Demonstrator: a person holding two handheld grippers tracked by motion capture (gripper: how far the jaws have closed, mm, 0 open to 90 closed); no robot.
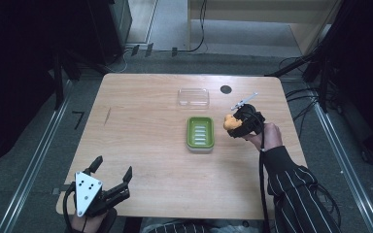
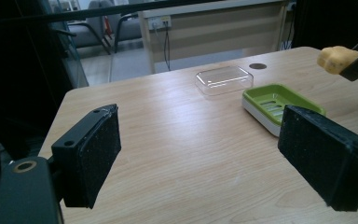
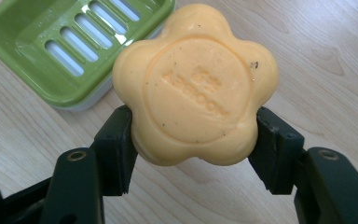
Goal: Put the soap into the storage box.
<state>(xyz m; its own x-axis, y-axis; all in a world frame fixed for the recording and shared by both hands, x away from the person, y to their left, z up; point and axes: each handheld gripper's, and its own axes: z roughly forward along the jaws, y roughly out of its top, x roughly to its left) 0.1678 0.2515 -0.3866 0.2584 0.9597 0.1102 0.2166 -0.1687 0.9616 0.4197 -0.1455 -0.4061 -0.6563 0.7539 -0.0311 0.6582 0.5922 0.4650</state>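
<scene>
A flower-shaped orange soap is clamped between the jaws of my right gripper, which is shut on it and holds it just right of the green soap dish. The same soap hangs at the upper right of the left gripper view, above the dish. In the right gripper view the slotted dish lies at the upper left, beyond the soap. My left gripper rests open at the table's near left corner, nothing between its pads.
A clear plastic lid lies behind the dish, and a dark round spot marks the wooden table beside it. Cables and dark equipment stand around the table's far sides.
</scene>
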